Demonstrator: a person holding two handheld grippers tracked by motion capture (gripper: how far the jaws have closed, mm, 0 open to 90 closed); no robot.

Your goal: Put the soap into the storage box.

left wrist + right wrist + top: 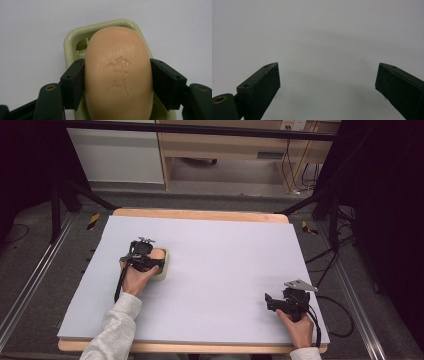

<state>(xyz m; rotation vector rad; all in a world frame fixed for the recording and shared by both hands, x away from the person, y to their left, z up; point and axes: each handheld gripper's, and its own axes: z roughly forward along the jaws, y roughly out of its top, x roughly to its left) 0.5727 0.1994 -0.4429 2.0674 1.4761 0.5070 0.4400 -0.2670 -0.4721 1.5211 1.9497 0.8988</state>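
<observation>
Now: L gripper point(117, 82) clamps peach soap bar point(118, 75) in pale-green dish point(72, 42).
R gripper point(327, 82) at table's point(225, 255) 4 o'clock, jaws wide, nothing between (soap at 9).

A: Lighting in the high view?

B: Even, from overhead. The table point(225, 265) is bright; the surroundings fall to near black at both sides. Shadows are soft and short.

A: Sharpness?

B: Moderate, slightly grainy. In the left gripper view the soap point(118, 75) is sharp, with a small glint on its embossing; the dish point(72, 42) rim shows a thin highlight.

A: Right gripper view?

B: Dimmer and grey, with a faint broad shadow on the table between the jaws, whose edges are soft.
</observation>
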